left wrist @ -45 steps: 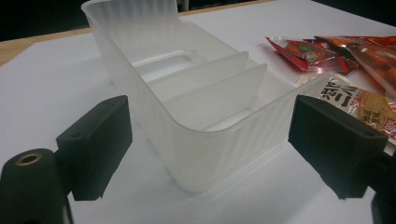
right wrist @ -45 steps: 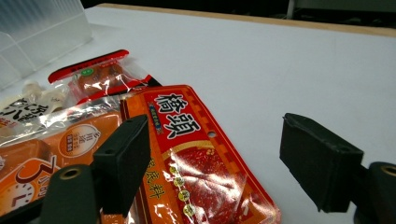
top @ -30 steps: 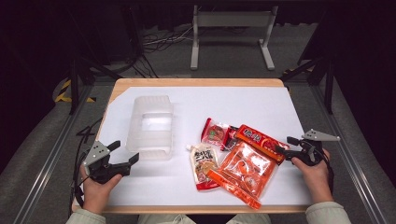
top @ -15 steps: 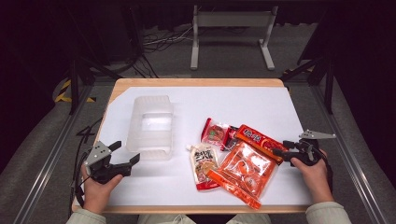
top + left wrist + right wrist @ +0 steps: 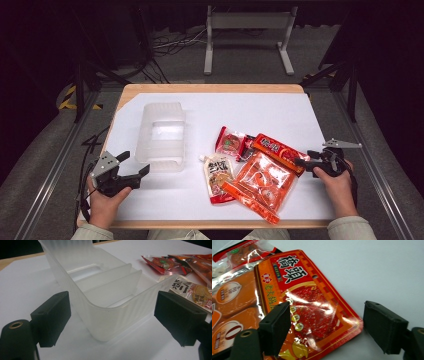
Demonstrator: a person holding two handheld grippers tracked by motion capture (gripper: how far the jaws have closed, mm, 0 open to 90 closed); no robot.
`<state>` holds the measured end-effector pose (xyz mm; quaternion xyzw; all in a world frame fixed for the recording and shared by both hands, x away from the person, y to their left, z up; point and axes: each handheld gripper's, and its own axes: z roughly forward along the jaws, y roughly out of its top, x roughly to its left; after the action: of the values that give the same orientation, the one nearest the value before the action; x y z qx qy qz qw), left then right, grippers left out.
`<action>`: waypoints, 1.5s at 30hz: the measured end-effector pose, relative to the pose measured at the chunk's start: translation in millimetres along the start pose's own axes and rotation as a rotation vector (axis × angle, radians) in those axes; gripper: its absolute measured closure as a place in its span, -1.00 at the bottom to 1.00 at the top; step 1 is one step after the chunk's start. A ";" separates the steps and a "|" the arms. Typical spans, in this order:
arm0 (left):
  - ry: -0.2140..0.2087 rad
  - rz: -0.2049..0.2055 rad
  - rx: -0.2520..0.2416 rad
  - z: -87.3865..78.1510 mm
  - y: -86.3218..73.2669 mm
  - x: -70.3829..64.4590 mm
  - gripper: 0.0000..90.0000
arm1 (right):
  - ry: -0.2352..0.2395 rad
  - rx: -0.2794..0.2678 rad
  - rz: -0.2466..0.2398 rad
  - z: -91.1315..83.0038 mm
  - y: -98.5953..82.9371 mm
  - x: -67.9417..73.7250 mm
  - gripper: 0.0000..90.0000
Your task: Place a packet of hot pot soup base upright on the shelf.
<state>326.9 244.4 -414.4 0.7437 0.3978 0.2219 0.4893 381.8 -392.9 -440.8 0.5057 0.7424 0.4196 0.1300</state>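
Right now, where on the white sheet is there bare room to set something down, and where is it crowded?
Bare: the far strip behind the clear ribbed plastic bin and the red and orange snack packets, and the near patch between the left gripper and the packets. Crowded: the right-centre, where packets overlap up to the right gripper. Both grippers are open.
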 end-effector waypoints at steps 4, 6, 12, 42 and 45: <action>0.001 0.000 0.001 0.1 0.0 0.0 -0.68 | 0.015 -0.019 0.003 -2.3 1.9 3.3 -0.41; 0.001 0.000 0.002 0.0 -0.1 -0.1 -0.68 | 0.021 -0.028 0.007 -3.3 2.2 3.2 -0.39; 0.002 0.000 0.001 0.5 -0.2 0.0 -0.68 | 0.133 -0.069 0.026 -7.9 4.8 8.5 -0.29; 0.000 0.004 0.014 3.0 -0.9 -1.0 -0.68 | 0.197 0.059 -0.162 19.2 8.3 28.2 0.56; 0.000 0.005 0.011 3.0 -1.0 -0.9 -0.68 | 0.176 0.056 -0.156 21.5 7.7 27.1 0.69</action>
<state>328.2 242.2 -416.6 0.7474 0.3971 0.2211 0.4846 387.7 -358.0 -441.9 0.4110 0.7994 0.4303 0.0823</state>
